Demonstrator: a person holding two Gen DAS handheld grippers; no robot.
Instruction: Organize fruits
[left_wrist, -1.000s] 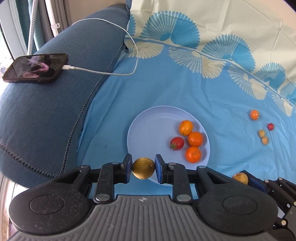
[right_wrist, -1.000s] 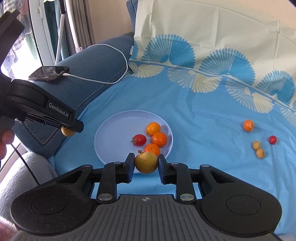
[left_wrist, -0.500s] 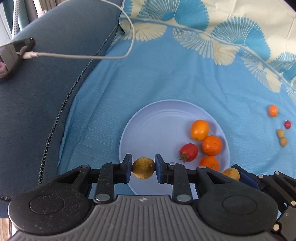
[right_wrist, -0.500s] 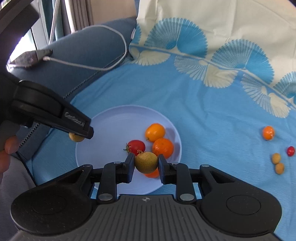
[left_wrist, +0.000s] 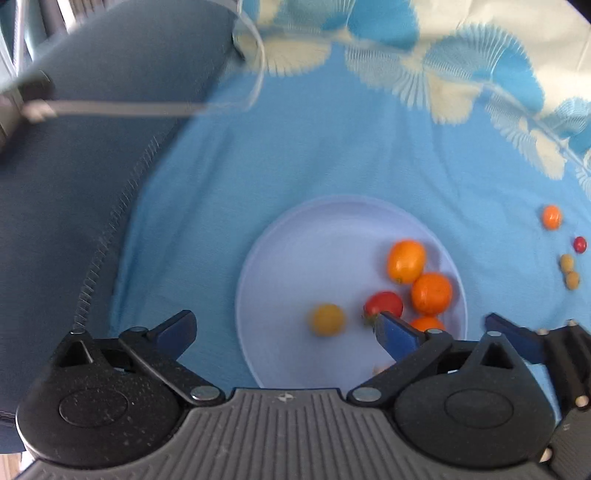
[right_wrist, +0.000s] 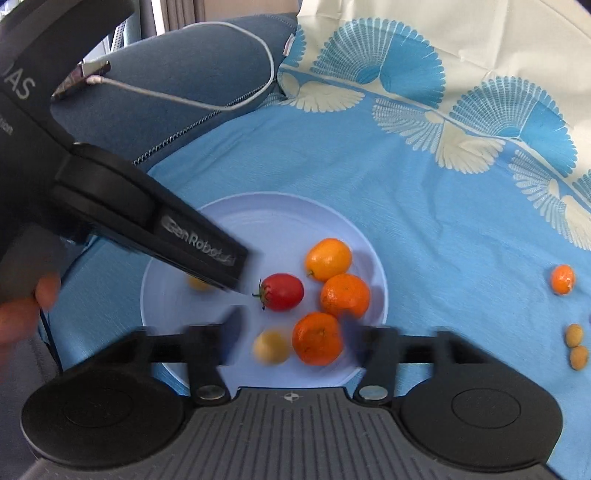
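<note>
Over a pale blue plate (left_wrist: 295, 236) low in the frame, both grippers stand spread with nothing between their jaws, which have just been opening: the left gripper (left_wrist: 284, 330) is at its widest, the right gripper (right_wrist: 291, 336) somewhat less so and blurred. One yellow fruit (left_wrist: 327, 319) lies loose on the plate in the left wrist view, a second yellow fruit (right_wrist: 271, 347) sits just beside an orange (right_wrist: 317, 338) in the right wrist view. Beside them lie a red tomato (right_wrist: 282, 291) and two more oranges. On the blue cloth (right_wrist: 424, 221) at the right edge of the frame wait a small orange (right_wrist: 562, 279) and two small tan fruits (right_wrist: 576, 345), well apart from the plate; a red one shows only in the left view. These look light, round, smooth and easily bruised, so they may roll; a gentle pinch across the widest part, jaws on either side, seems safest
</note>
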